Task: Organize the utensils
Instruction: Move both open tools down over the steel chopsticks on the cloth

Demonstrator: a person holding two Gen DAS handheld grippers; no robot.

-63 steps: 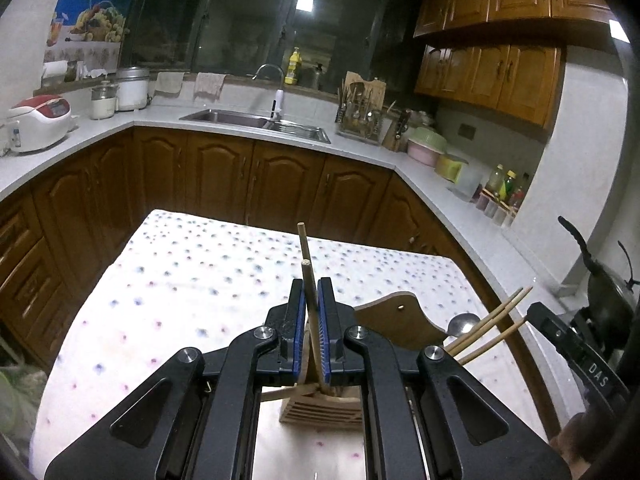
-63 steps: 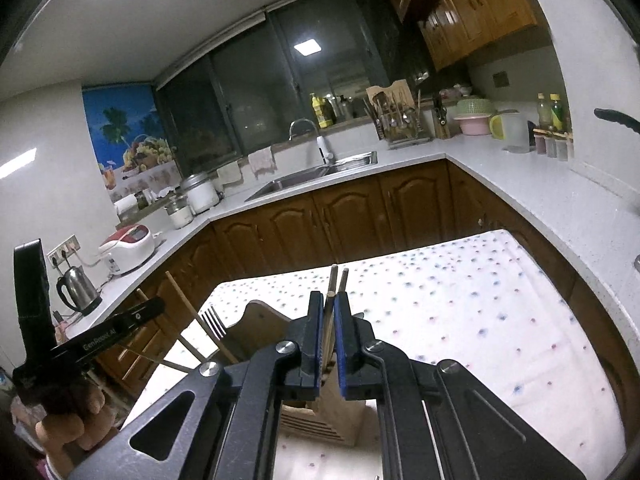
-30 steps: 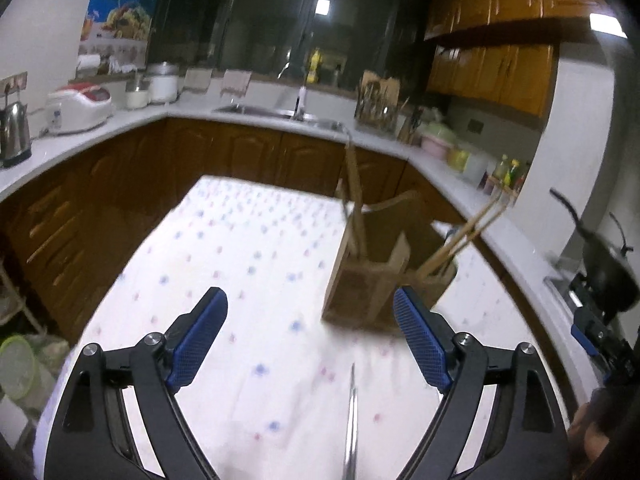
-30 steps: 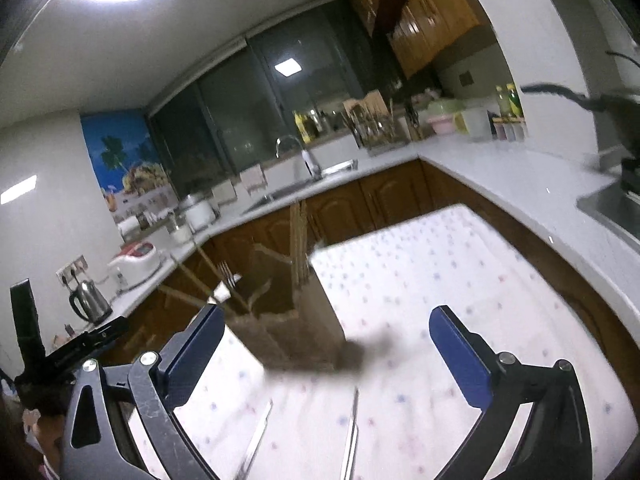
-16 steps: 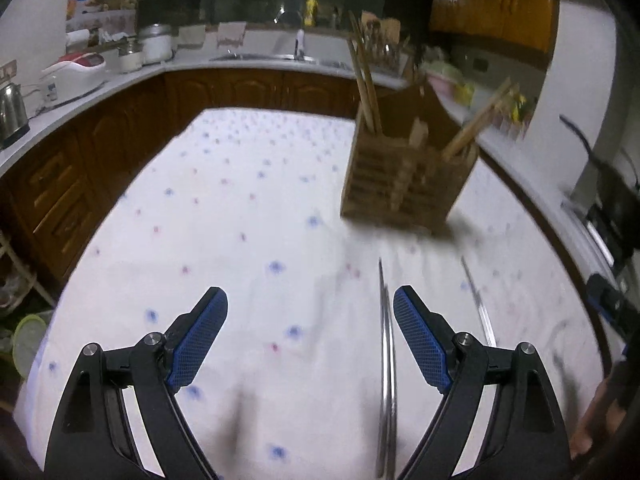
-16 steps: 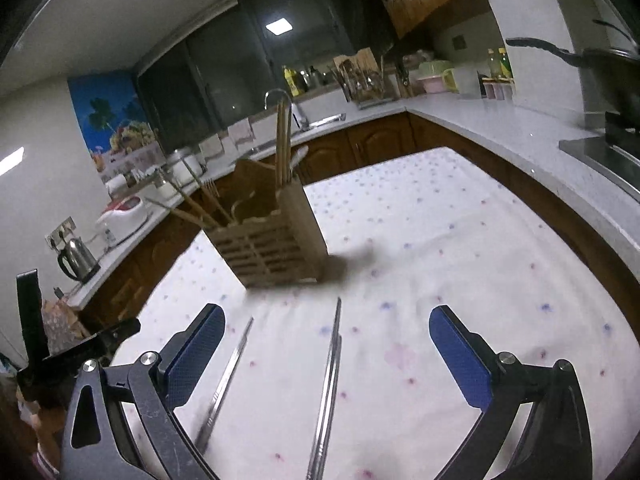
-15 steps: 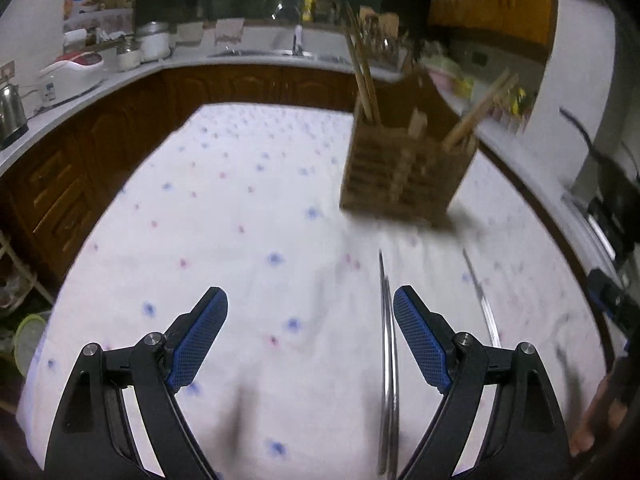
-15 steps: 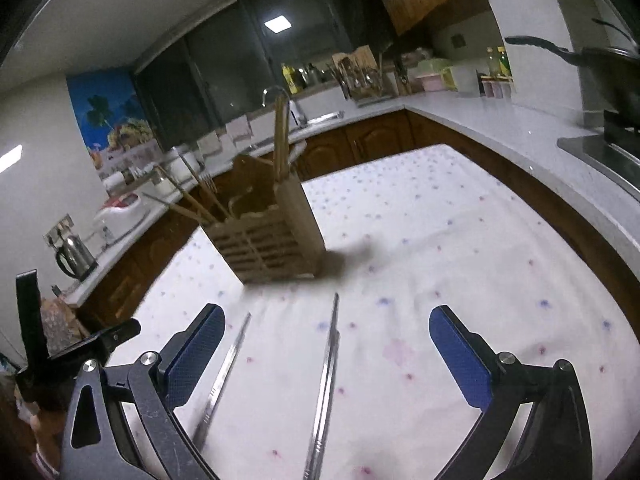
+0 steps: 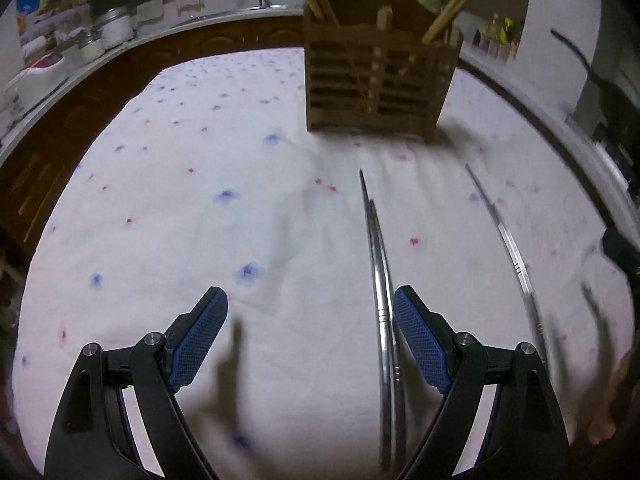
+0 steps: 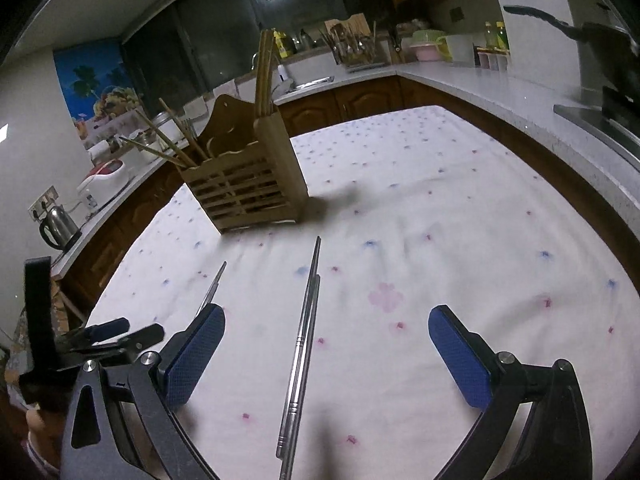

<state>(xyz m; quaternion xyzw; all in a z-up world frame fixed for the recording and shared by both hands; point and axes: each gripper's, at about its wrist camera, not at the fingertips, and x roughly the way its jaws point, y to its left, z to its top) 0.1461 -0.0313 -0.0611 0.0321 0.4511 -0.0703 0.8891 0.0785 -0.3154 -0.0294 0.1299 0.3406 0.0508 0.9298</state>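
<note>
Wooden holder (image 10: 248, 184): one, upright on tablecloth (image 10: 460, 216).
Metal chopsticks (image 10: 306, 328): two pairs, flat.
Left gripper (image 9: 308, 340): spread, empty.
Right gripper (image 10: 326, 356): spread, empty.

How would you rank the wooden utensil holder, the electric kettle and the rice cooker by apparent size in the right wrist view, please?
1. wooden utensil holder, clearly largest, though it stands nearer the camera.
2 and 3. rice cooker and electric kettle look about alike; I would not rank them.
</note>
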